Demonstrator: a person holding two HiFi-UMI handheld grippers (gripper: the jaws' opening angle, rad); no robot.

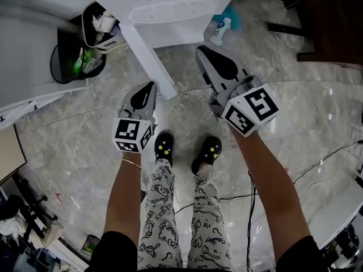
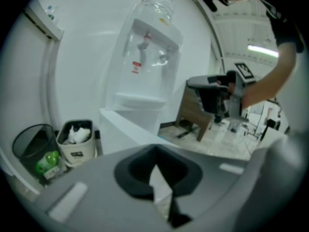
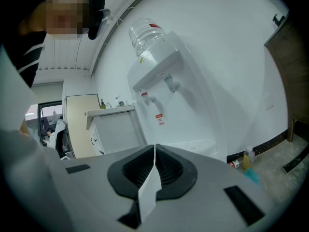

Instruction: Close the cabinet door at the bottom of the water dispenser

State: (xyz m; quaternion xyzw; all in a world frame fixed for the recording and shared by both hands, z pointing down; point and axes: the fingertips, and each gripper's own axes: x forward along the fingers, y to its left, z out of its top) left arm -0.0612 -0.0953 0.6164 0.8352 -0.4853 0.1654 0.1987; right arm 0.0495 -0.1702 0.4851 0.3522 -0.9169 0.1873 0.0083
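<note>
Cabinet door (image 1: 150, 61) juts open from water dispenser (image 1: 170, 7). I hold left gripper (image 1: 148, 86) and right gripper (image 1: 203, 52) either side, fingers closed, empty.

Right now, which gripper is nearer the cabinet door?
Left. The left gripper sits beside the free edge of the cabinet door; the right gripper is farther off, on its other side.

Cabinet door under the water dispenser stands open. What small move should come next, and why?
Probably bring the left gripper against the free edge of the cabinet door and push toward the water dispenser: the door juts out just ahead, and the fingers are shut and empty.
</note>
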